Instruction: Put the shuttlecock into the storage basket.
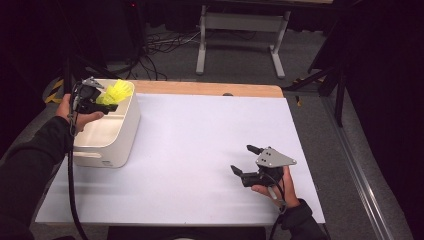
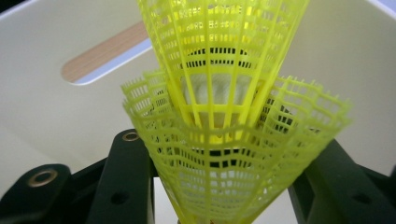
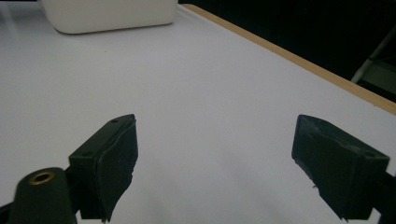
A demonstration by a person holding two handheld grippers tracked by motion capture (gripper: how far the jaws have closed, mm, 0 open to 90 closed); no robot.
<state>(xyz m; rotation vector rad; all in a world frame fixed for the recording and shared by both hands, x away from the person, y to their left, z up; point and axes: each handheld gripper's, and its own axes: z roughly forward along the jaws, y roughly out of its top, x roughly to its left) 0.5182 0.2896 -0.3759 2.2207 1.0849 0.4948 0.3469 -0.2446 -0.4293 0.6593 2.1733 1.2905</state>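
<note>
black sleeves, black tongs (image 1: 246,159), grey plates

Overhead view; two close jaw-level views

Bright yellow lattice-mesh shuttlecocks (image 2: 224,116), cream-white bin (image 1: 107,135), pale white table sheet (image 1: 200,150) with tan wooden edge at twelve o'clock, black gripper jaws, grey floor (image 1: 240,70).

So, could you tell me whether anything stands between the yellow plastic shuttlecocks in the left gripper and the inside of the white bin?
Nothing visible does. The left gripper holds the nested yellow mesh plastic shuttlecocks over the open top of the white rectangular plastic bin, and the cream interior showing below them looks bare.
</note>
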